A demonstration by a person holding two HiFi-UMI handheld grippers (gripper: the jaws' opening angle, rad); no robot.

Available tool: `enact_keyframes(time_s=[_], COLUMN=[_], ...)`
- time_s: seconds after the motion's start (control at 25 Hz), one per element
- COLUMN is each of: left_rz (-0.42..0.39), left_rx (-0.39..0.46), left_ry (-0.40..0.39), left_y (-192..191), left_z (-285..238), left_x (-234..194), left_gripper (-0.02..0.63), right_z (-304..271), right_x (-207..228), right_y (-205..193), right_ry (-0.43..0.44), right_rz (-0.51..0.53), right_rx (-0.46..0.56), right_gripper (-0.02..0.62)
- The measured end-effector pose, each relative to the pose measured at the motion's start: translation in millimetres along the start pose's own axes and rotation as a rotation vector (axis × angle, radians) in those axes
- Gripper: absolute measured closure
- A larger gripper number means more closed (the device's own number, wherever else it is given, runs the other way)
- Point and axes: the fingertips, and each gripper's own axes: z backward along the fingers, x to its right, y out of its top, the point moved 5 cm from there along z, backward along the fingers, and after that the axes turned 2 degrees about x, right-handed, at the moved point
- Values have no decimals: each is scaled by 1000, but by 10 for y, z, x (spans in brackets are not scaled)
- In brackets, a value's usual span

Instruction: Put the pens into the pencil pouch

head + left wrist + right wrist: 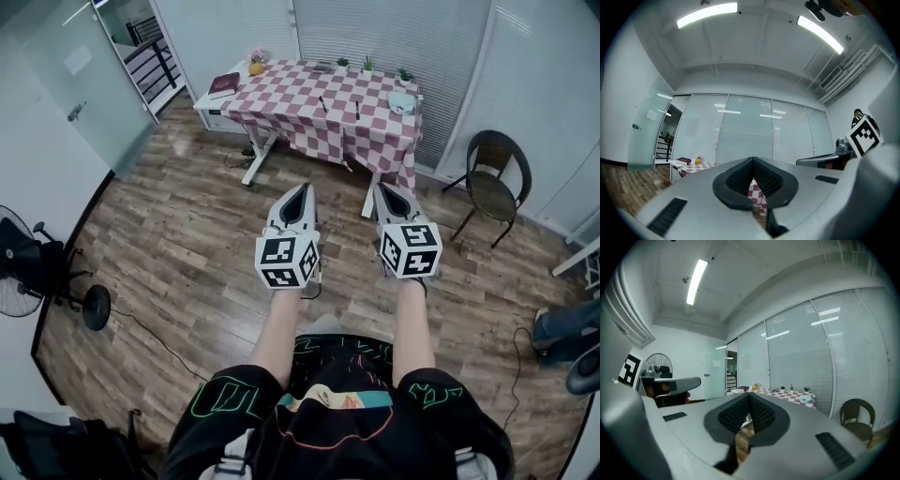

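Left tongs (301, 190) and right tongs (383, 192) were both closed tip to tip, with nothing between them. They were held side by side above the wood floor (178, 234). The checked-cloth worktop (281, 105) stood well ahead of both tips. First pen (322, 104) lay on it ahead of the left tongs and second pen (357, 110) ahead of the right, apart from each other. A pale pouch (401, 101) sat at the worktop's edge, ahead and right of the right tongs. Neither tongs was near any of them.

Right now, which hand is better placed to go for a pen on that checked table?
Right, but only barely. The left gripper and right gripper are both shut, empty and far from the table. The right one lines up nearer the right-hand pen and the pouch.
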Motion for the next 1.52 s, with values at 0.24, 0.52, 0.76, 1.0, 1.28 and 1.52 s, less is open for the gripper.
enact_keyframes(time_s=[0.24, 0.52, 0.76, 1.0, 1.28, 1.52], left_rz=[-3, 36, 53, 84, 95, 101], left_rx=[-10, -38, -70, -137, -242, -293], left_ry=[1, -13, -33, 27, 16, 12], left_y=[-16, -270, -452, -727, -1128, -1379], left_z=[29, -247, -694, -1168, -1838, -2458], left_x=[-32, -75, -191, -610, -909, -1265], left_gripper=[607, 607, 607, 607, 607, 607], right_z=[-11, -158, -457, -932, -1673, -2363], right_x=[-30, 188, 541, 832, 1130, 1274], right_y=[-43, -225, -325, -553, -939, -1120], right_ry=[18, -3, -44, -49, -56, -34], right_rz=[-15, -20, -75, -124, -211, -245], right_rx=[-8, -46, -59, -91, -168, -196], right_gripper=[594, 594, 594, 594, 594, 594])
